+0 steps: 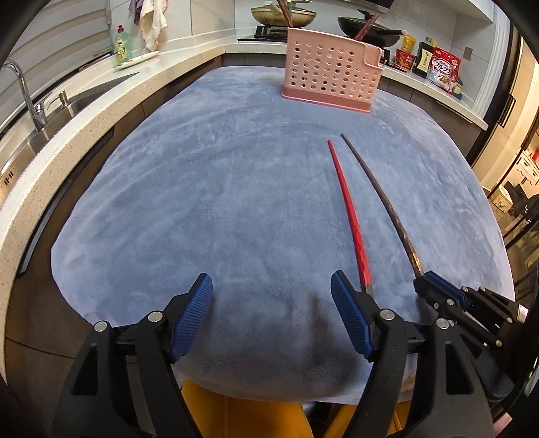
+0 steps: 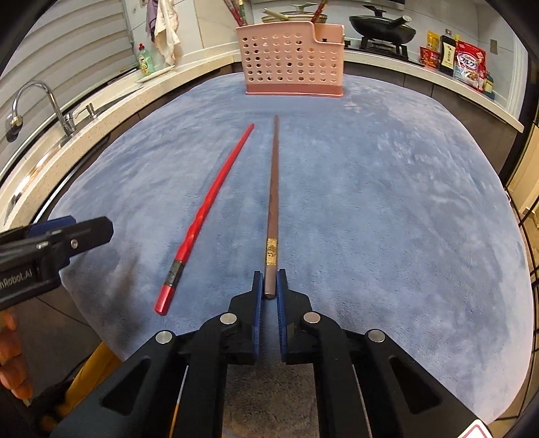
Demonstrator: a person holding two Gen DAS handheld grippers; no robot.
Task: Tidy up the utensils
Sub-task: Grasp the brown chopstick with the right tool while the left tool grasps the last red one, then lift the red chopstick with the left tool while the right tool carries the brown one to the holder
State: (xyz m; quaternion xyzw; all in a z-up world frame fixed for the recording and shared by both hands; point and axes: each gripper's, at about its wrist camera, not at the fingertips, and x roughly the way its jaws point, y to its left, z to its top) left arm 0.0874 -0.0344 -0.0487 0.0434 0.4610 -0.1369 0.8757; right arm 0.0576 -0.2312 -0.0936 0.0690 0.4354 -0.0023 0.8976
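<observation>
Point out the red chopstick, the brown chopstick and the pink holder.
red chopstick point(image 2: 215, 193): right wrist view, mid-shaft.
brown chopstick point(image 2: 273, 188): right wrist view, mid-shaft.
pink holder point(image 2: 286, 60): right wrist view, perforated front wall.

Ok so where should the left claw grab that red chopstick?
Take the red chopstick at its thick near end by the dark band, coming from above with the left claw straddling it: it lies flat on the blue cloth, tip toward the pink holder.

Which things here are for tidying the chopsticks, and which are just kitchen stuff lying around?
For the job:
- brown chopstick, its end between the right gripper fingers
- red chopstick, lying on the blue cloth
- pink holder, with chopsticks already in it
- left gripper, open

Just lying about:
- soap bottle
- black wok
- cereal bag
- tap
</observation>
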